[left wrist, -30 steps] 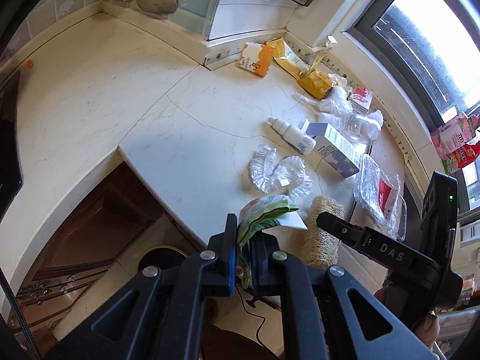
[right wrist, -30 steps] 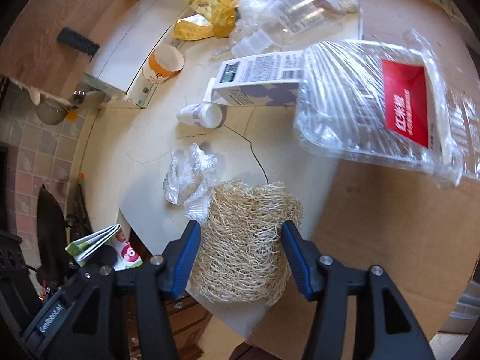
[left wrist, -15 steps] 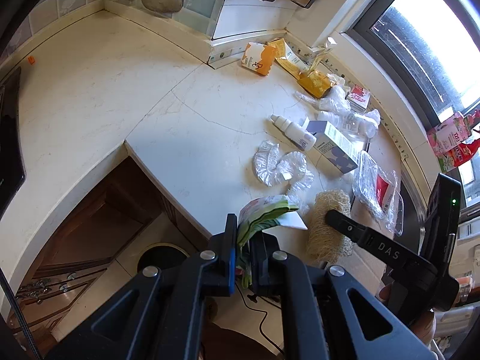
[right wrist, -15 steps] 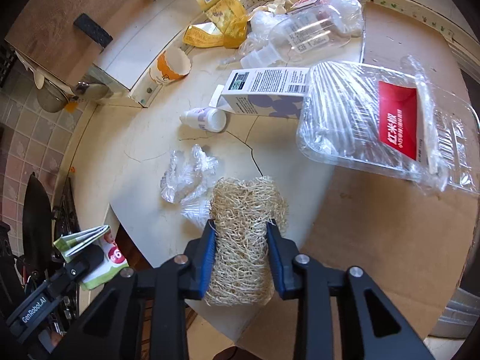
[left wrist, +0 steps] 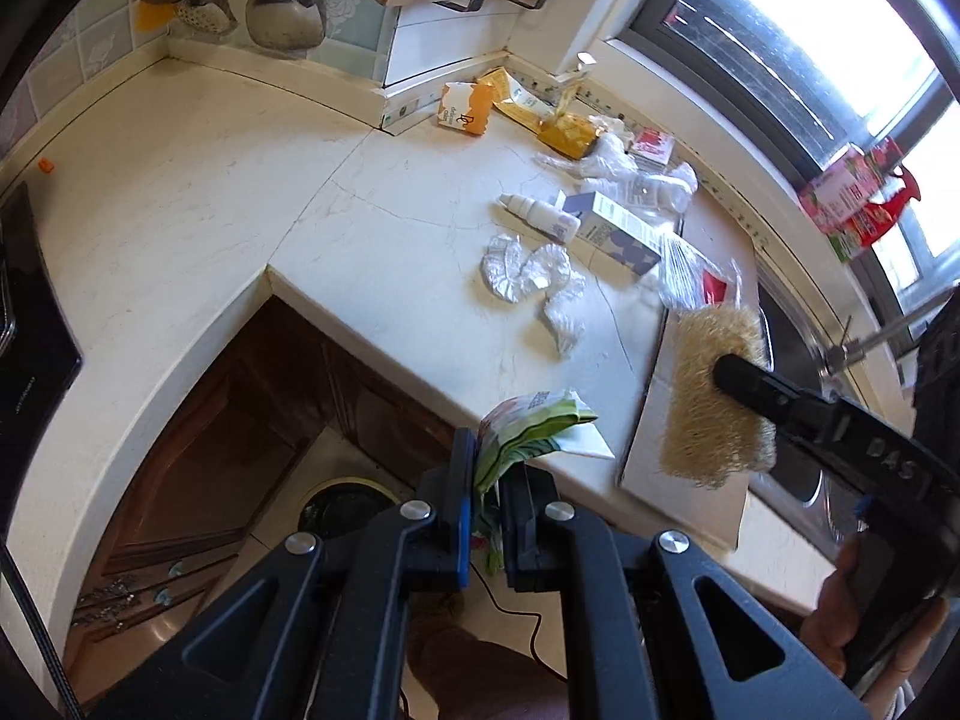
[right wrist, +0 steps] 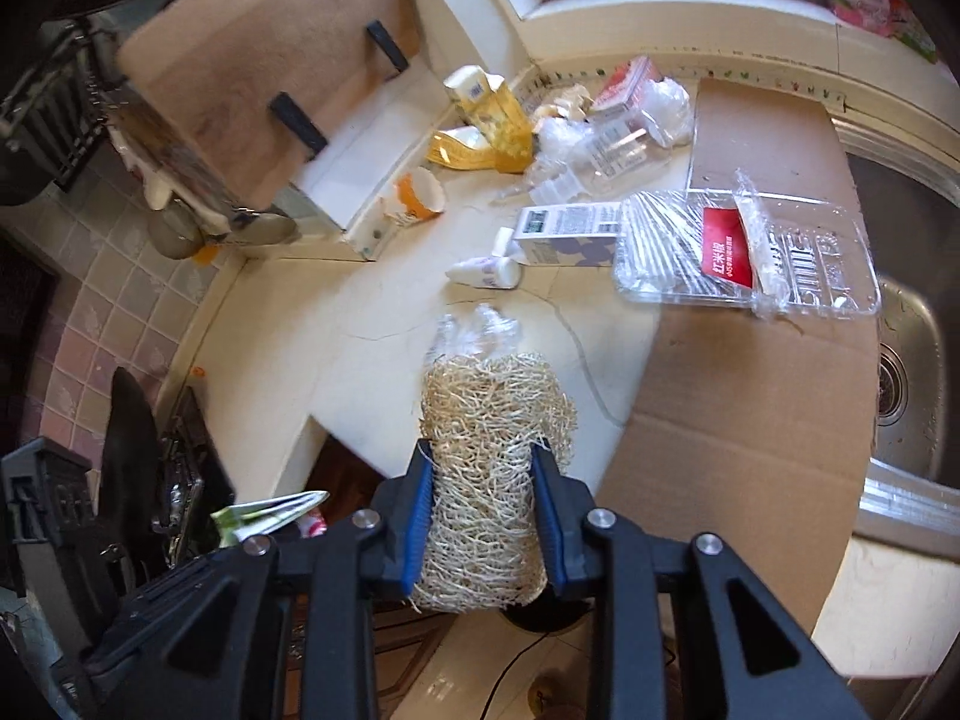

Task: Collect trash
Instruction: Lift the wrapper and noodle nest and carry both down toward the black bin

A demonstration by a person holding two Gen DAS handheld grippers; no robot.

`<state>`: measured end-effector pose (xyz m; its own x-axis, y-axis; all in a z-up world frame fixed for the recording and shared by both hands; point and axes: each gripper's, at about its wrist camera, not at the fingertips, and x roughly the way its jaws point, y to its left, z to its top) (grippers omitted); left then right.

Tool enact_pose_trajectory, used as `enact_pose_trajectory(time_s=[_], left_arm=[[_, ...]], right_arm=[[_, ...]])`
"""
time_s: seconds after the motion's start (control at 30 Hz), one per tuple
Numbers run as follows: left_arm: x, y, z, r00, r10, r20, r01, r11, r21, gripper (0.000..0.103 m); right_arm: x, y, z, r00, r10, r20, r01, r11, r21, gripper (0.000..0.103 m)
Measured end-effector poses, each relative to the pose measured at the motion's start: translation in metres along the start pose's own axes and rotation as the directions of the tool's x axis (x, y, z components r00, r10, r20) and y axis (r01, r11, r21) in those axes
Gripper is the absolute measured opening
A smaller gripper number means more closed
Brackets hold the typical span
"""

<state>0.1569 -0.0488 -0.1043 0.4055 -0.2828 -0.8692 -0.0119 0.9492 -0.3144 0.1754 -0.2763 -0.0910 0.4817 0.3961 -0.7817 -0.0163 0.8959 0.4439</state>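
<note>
Currently both hands are loaded, so the collecting is under way but far from finished. The right hand-held gripper (right wrist: 480, 519) is clamped on a loofah sponge (right wrist: 489, 462), pressed in at the waist between the blue pads and lifted clear of the desk (left wrist: 198, 192). The left hand-held gripper (left wrist: 485, 516) is closed on a green and white folded wrapper (left wrist: 528, 426), which sticks up out of the jaws near the desk's front edge.

Much trash is left on the desk. In the middle lie crumpled clear plastic pieces (left wrist: 528, 267), a small white dropper bottle (left wrist: 540, 216) and a white and purple carton (left wrist: 618, 231). To the right, a clear plastic tray with a red label (right wrist: 744, 252) rests partly on the cardboard sheet (right wrist: 750, 420) beside the sink (right wrist: 900, 372). At the far side lie a yellow wrapper (right wrist: 486, 138), an orange paper cup (right wrist: 417, 198) and more clear bags.

Below the desk edge a dark round bin (left wrist: 348, 507) shows on the floor; I judge it is the likely place for the two held items, though neither is over it yet.
</note>
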Motion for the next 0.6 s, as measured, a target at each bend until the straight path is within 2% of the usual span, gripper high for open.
enact_pose_trajectory(time_s=[0.13,0.3,0.6], left_arm=[[-0.016,0.009,-0.018,1.0,0.006,-0.009,-0.006,0.999,0.053,0.005],[-0.027,0.027,-0.048,0.999,-0.011,-0.032,0.014,0.996,0.083,0.005],[-0.018,0.049,-0.111,0.995,-0.034,-0.096,0.045,0.992,0.116,0.006]], right_arm=[[-0.028,0.024,-0.029,0.999,0.013,0.045,-0.011,1.0,-0.028,0.03],[-0.038,0.039,-0.075,0.999,-0.001,0.036,0.003,0.999,-0.046,0.03],[-0.039,0.047,-0.162,1.0,-0.011,-0.016,0.01,0.999,-0.05,0.03]])
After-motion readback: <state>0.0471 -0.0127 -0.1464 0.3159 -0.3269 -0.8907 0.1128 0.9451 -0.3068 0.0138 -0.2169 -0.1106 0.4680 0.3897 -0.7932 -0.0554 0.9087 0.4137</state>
